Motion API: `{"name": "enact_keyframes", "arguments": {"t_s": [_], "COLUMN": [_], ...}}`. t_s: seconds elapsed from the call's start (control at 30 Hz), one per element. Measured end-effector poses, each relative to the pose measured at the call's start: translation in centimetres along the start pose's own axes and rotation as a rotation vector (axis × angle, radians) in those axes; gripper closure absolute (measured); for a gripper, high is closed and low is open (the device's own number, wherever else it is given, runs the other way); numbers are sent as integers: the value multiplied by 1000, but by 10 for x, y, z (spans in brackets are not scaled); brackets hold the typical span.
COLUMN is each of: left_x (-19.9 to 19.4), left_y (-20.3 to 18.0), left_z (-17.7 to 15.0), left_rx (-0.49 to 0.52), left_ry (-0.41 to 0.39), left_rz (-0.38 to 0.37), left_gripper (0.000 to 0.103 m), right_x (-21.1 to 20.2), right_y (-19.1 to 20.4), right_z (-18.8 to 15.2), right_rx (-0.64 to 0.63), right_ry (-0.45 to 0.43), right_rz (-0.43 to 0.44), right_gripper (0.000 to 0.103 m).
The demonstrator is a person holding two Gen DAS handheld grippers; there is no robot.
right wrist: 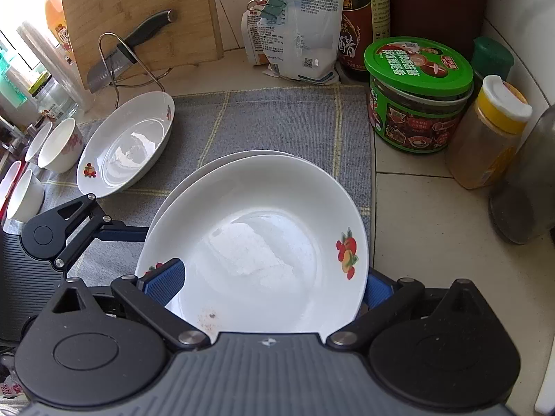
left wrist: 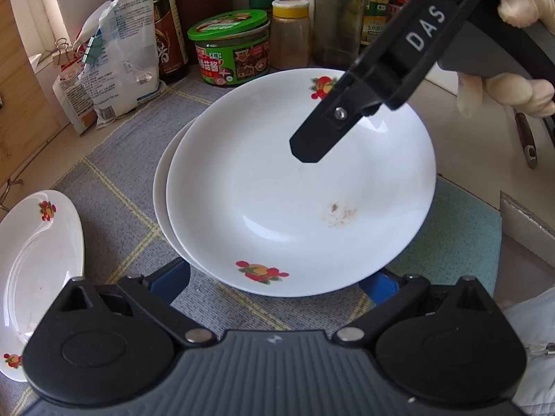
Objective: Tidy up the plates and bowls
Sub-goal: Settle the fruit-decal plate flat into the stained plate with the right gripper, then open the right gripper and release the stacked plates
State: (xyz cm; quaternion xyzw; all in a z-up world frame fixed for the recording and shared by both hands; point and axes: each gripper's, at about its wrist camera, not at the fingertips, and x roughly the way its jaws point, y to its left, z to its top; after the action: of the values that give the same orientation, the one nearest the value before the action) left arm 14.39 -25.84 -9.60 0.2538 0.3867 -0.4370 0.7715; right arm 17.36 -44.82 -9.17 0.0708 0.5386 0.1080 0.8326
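A white plate with fruit decals [left wrist: 277,187] [right wrist: 263,242] lies slightly offset on a second white plate [left wrist: 161,190] [right wrist: 208,170] on the grey checked cloth [left wrist: 118,173]. My right gripper [right wrist: 272,280] is open and straddles the top plate's rim: one blue finger [right wrist: 166,277] lies over the inside and the other [right wrist: 376,287] sits behind the rim. In the left wrist view its upper black finger [left wrist: 312,138] hovers over the plate. My left gripper [left wrist: 275,280] is open at the opposite rim, its fingertips hidden under the plate edge.
A third decal plate [left wrist: 38,270] [right wrist: 125,145] sits on the cloth's far side, with several small white bowls [right wrist: 59,145] beyond it. A green-lidded jar [right wrist: 416,97], spice jar [right wrist: 489,138], bottles and bags line the back wall. A knife [right wrist: 131,48] leans on a cutting board [right wrist: 138,17].
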Motion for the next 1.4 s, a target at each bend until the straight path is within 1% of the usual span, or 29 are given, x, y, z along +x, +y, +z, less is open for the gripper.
{"name": "enact_keyframes", "arguments": {"t_s": [0.3, 0.53, 0.87, 0.97, 1.03, 1.13, 1.23, 1.33, 1.4], "left_x": [-1, -4, -5, -8, -11, -19, -29, -39, -46], "left_y": [-2, -3, -5, -7, -7, -5, -4, -3, -1], "left_z": [-1, -2, -2, -2, -4, -6, -9, -11, -13], "left_rx": [-2, -1, 0, -4, -14, -45, -70, -100, -129], "left_ry": [-7, -16, -19, -27, -41, -79, -114, -150, -176], "left_rz": [7, 18, 23, 22, 21, 13, 31, 58, 104], "left_gripper": [1, 1, 1, 1, 1, 1, 1, 1, 1], "right_x": [2, 3, 3, -2, -7, -11, -14, -14, -13], "right_y": [8, 10, 9, 11, 14, 18, 22, 25, 29], "right_z": [-3, -6, -10, -11, -10, -10, -13, -13, -15], "right_rx": [-41, -42, -39, -56, -69, -99, -116, -125, -145], "right_ry": [22, 35, 39, 21, -1, -34, -61, -71, -71], "right_rz": [-63, -91, -89, -75, -59, -74, -75, -73, -87], "right_gripper": [0, 0, 0, 0, 0, 0, 0, 0, 0]}}
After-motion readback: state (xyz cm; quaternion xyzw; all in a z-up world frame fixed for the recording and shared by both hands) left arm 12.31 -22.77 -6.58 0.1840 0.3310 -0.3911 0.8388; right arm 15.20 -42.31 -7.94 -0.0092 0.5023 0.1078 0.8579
